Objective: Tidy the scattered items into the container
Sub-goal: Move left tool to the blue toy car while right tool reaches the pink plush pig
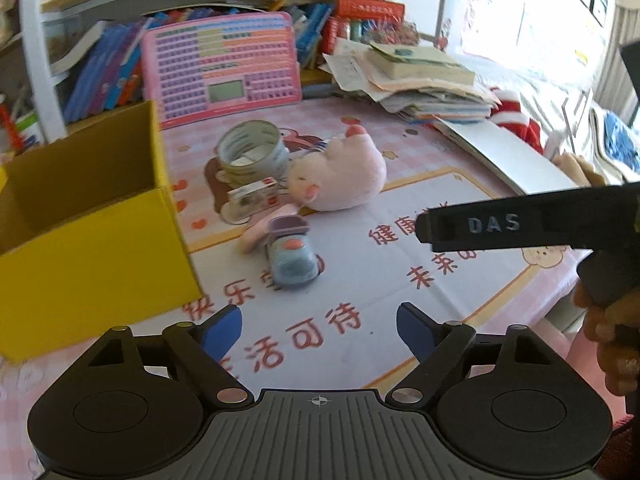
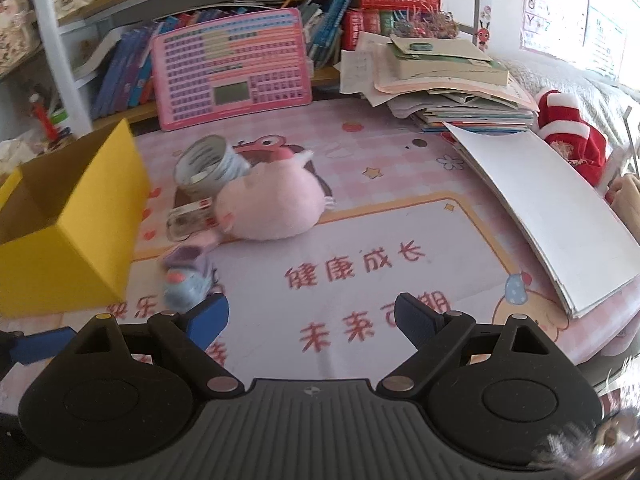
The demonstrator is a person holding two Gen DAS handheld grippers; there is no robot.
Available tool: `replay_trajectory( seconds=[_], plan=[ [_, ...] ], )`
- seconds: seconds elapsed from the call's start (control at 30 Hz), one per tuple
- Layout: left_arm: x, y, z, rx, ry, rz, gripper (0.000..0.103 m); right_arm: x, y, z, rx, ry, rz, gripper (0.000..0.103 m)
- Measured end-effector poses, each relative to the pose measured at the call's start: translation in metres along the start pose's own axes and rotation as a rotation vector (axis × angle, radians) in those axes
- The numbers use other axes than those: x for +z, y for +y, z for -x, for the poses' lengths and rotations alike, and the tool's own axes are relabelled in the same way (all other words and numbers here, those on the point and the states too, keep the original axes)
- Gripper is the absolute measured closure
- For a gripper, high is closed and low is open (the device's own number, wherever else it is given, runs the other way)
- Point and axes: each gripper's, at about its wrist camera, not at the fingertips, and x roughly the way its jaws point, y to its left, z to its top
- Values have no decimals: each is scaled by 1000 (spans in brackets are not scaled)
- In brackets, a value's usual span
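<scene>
An open yellow cardboard box (image 1: 92,248) (image 2: 68,252) stands at the left on the pink printed mat. Beside it lie a tape roll (image 1: 254,148) (image 2: 208,168), a pink plush toy (image 1: 340,176) (image 2: 272,204), a small printed packet (image 1: 252,196) (image 2: 188,216), a flat pink item (image 1: 260,228) and a blue toy car (image 1: 292,256) (image 2: 186,284). My left gripper (image 1: 318,328) is open over the mat, just short of the car, with nothing between its fingers. My right gripper (image 2: 312,316) is open too, the car just beyond its left fingertip.
A pink keyboard board (image 1: 222,68) leans on the bookshelf behind. A stack of books and papers (image 1: 420,76) and white sheets (image 2: 540,216) fill the right side, with a red-and-white cloth (image 2: 568,128) beyond. A hand (image 1: 612,340) holds the right gripper's black body (image 1: 492,226).
</scene>
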Motion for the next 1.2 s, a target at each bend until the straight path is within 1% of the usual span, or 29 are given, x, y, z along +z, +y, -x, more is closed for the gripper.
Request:
replay_trajectory(
  seconds=[0.13,0.2,0.3,0.4,0.5,0.67,0.8,0.93,1.0,1.07,1.1,1.13,1.2],
  plan=[
    [15,-2,-15,12,19,5,23,16,-1,-15,20,-10,30,13],
    [24,0,-25,14,34,45,23,27,-3,-24,33,-20,54,13],
    [37,-1,-41,21,40,93,27,42,-5,-41,56,-19,109,13],
    [45,-4,-56,61,47,115,31,56,-6,-62,95,4,162,12],
    [48,-4,-68,87,70,143,32,67,-5,-85,128,47,199,11],
    [52,-5,-81,151,86,185,32,77,3,-112,172,83,263,10],
    [53,-7,-85,213,72,215,32,81,12,-132,215,106,321,9],
    [51,-4,-91,241,87,241,32,83,18,-150,249,120,342,3],
    [50,-2,-95,248,108,258,32,83,18,-156,259,133,331,3],
    [50,-1,-98,250,117,268,32,83,16,-159,260,139,307,5],
    [50,0,-99,250,117,271,34,82,13,-159,265,137,294,8],
    [51,0,-100,250,116,272,36,82,10,-158,275,133,284,16],
    [53,0,-104,249,114,266,38,81,4,-153,288,122,273,22]
  ],
)
